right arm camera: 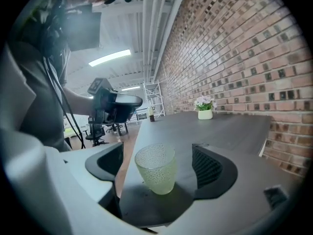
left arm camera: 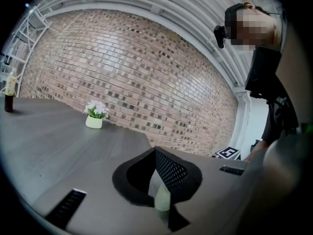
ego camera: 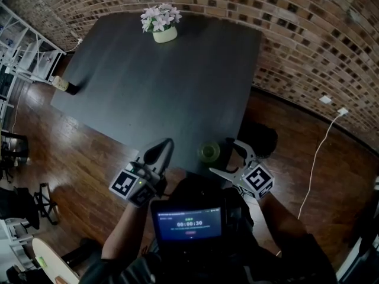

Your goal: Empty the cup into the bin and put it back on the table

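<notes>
although the bin cannot be picked out for certain, the job looks nearly finished. the dark table [ego camera: 177, 70] fills most of the head view, and a dark shape [ego camera: 260, 139] on the floor by its near right corner may be that bin. the right hand-held gripper [ego camera: 221, 157] is spread wide, its pads clear on either side of the cup [right arm camera: 156, 168]. the left hand-held gripper [ego camera: 169, 143] is pressed together on nothing, at the table's near edge. the pale green textured glass cup stands upright near that edge and looks empty. judging by this, only drawing the right hand-held gripper away is left.
</notes>
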The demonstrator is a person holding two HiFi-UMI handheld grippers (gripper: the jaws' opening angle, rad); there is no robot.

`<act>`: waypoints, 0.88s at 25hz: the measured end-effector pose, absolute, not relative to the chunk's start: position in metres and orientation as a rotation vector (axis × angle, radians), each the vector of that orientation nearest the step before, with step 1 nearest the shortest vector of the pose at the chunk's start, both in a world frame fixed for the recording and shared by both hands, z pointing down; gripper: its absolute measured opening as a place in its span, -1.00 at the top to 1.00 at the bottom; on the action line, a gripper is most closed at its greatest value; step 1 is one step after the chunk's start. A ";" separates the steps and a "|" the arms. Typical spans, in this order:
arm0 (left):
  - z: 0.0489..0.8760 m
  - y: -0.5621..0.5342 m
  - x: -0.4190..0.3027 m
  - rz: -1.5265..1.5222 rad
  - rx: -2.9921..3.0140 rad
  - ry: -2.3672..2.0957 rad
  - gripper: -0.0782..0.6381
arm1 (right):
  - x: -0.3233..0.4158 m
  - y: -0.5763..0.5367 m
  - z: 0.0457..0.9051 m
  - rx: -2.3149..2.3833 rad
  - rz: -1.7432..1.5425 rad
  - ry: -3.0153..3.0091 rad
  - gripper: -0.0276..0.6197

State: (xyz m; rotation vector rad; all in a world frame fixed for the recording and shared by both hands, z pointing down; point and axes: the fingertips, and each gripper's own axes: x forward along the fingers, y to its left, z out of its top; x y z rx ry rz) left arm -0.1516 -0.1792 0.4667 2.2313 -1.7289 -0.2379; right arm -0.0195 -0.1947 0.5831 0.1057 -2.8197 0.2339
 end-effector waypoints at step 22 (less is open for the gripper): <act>0.443 -0.122 -0.231 -0.300 2.265 -1.713 0.81 | 0.001 -0.171 0.457 0.685 0.101 -2.912 0.91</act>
